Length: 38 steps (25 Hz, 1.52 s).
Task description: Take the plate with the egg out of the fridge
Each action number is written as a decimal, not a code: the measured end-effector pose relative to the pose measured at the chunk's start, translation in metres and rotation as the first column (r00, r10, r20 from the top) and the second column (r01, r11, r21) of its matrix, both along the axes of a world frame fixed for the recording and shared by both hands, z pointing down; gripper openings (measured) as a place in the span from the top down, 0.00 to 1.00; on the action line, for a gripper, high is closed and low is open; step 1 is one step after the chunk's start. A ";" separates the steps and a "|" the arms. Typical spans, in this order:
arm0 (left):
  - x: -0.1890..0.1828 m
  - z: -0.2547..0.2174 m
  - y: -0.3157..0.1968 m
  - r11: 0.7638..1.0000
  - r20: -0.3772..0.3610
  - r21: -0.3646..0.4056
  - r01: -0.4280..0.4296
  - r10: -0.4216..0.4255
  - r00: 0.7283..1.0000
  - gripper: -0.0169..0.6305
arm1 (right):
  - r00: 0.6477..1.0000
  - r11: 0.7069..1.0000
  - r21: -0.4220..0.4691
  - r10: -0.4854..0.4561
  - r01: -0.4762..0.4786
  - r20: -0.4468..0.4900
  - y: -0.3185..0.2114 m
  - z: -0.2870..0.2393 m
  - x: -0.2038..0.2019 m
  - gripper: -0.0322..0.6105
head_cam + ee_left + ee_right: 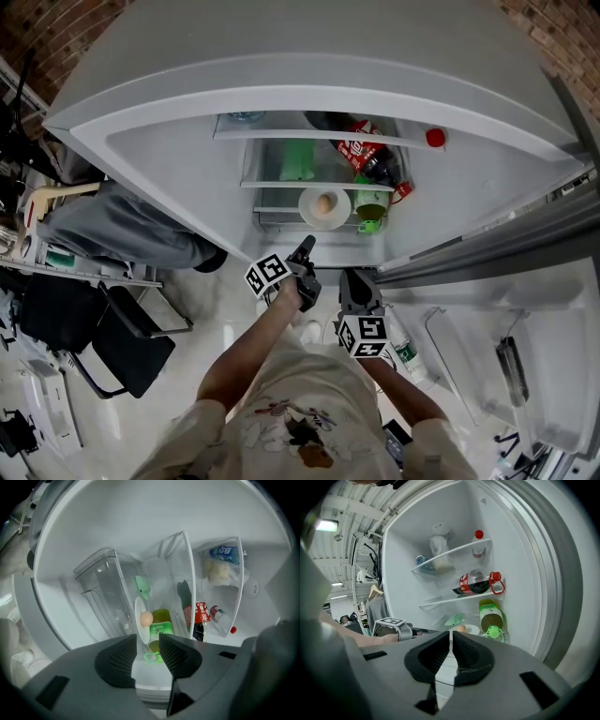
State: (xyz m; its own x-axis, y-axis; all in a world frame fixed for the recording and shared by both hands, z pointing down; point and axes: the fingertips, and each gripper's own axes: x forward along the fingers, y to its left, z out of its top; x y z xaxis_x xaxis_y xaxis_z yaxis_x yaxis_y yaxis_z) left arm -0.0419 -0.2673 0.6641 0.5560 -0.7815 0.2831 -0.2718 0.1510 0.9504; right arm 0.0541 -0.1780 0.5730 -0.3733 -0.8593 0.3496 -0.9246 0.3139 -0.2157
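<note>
Right gripper (451,639): nearest the person, held back from the fridge (141,141) opening; jaws all but together, only a thin slit between them, nothing held.
Left gripper (147,644): ahead of the right one, tips at the fridge's front edge; jaws a narrow gap apart, nothing between them; they point toward the plate and do not touch it.
Plate (309,214): white, inside the fridge at the front of the low shelf, beyond the left gripper's tips.
Egg (324,202): lies on the middle of the plate.
Green bottle (491,616): on its side just right of the plate on the same shelf, its green cap toward the opening.
Green packet (454,619): behind the plate to its left, same shelf.
Cola bottle (478,583): on its side on the shelf above, red label, red ring at the neck.
Top shelf (454,551): a red-capped bottle (477,543) at the right, a pale bag (438,550) to its left.
Door (487,309): swung open at the person's right.
</note>
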 end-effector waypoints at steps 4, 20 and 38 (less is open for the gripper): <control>0.001 0.002 -0.007 1.000 -0.026 -0.015 0.022 -0.022 0.999 0.74 | 0.999 1.000 0.023 -0.018 0.019 -0.028 -0.003 -0.001 -0.006 0.94; 0.005 0.019 -0.030 0.995 -0.046 -0.074 0.072 -0.076 0.996 0.74 | 0.997 1.000 0.030 -0.004 0.006 -0.075 -0.018 0.010 -0.013 0.94; 0.013 0.035 -0.050 0.989 -0.055 -0.132 0.074 -0.081 0.995 0.74 | 0.996 1.000 0.016 0.001 0.001 -0.084 -0.023 0.012 -0.010 0.94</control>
